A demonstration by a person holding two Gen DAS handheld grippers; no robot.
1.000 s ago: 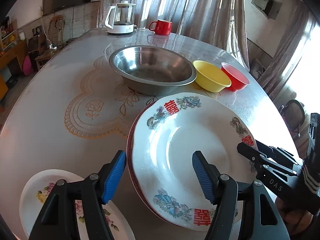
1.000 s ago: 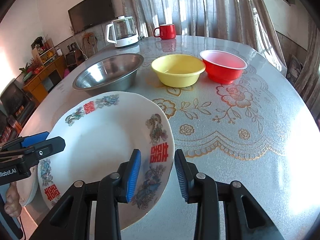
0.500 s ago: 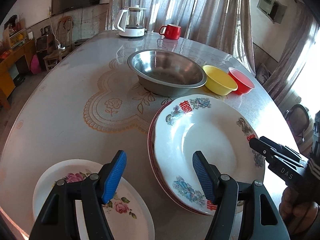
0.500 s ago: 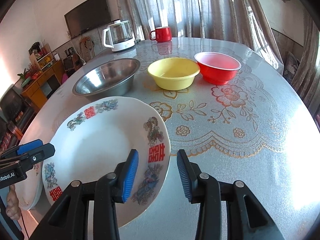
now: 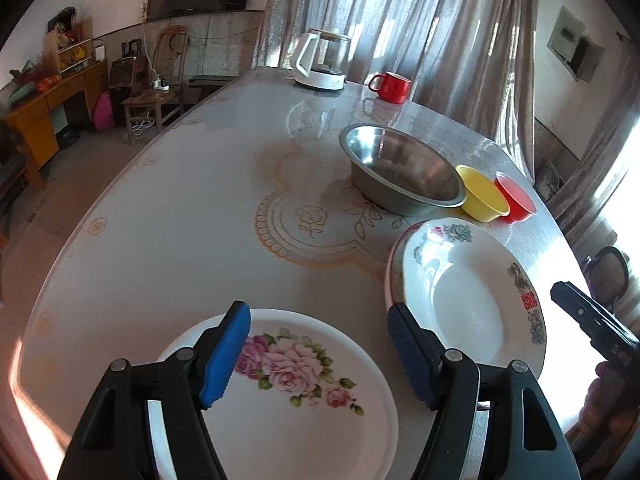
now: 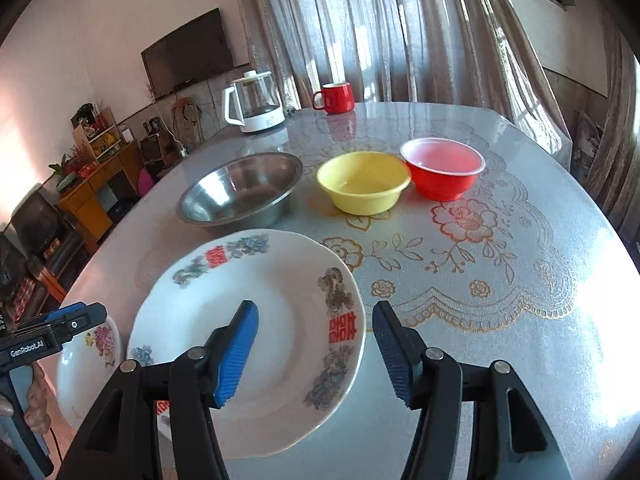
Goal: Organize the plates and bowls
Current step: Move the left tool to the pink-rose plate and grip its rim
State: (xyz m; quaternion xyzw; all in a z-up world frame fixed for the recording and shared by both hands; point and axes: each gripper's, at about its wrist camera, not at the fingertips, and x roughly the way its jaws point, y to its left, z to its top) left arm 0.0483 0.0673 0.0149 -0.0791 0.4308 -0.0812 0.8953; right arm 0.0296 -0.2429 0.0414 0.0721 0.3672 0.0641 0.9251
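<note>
Now your left tongs (image 5: 318, 354) have shifted from the double-happiness plate (image 5: 468, 300) over the rose plate (image 5: 288, 392); both tongs wide open, empty.

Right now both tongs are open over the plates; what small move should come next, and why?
Probably lower the left tongs onto the near rim of the rose plate and close. They already hang open right above it, and it lies alone on the table beside the double-happiness plate, which already sits on another plate. The right tongs are open and hold nothing.
</note>
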